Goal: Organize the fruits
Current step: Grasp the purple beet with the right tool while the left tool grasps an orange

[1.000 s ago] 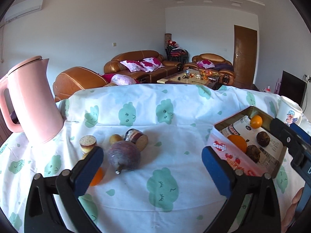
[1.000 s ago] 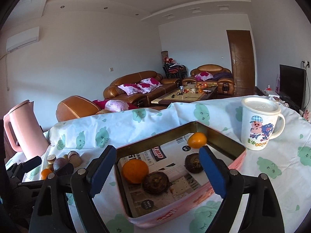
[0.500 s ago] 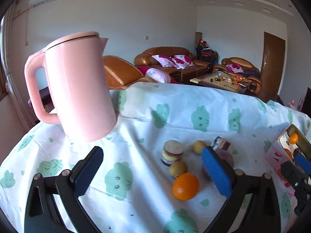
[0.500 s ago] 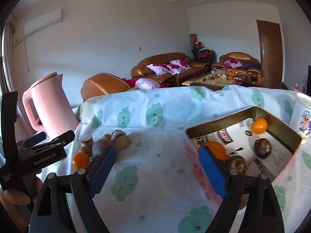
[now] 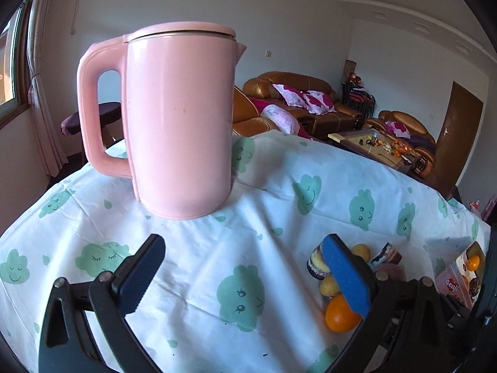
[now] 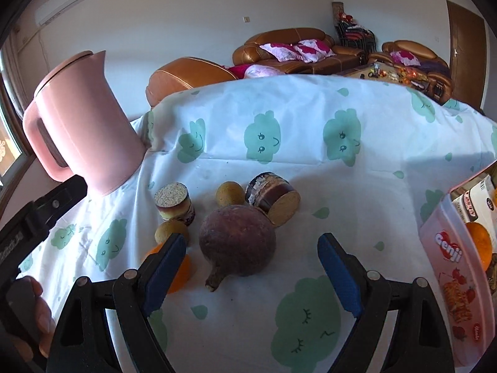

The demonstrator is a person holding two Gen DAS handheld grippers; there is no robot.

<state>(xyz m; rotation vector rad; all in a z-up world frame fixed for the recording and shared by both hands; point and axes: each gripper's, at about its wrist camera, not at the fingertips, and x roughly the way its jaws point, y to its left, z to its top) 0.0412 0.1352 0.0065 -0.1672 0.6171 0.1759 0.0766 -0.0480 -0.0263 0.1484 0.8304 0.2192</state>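
now | right tongs (image 6: pixel 251 267) released, beet (image 6: pixel 237 239) between tips | left tongs (image 5: pixel 245 270) released, orange (image 5: pixel 340 315) beside right tip

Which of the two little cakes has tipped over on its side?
The dark purple-wrapped cake, right of the small yellow fruit, lies on its side with its tan end facing out. The other layered cake stands upright, crumbly top up.

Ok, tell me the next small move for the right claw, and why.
Probably ease the right claw forward and down around the beet. Its jaws are open and empty, and the beet sits just ahead between them, nearest of the loose pile. The box with oranges waits at the right. The left claw, also open, faces the kettle, not the fruit.
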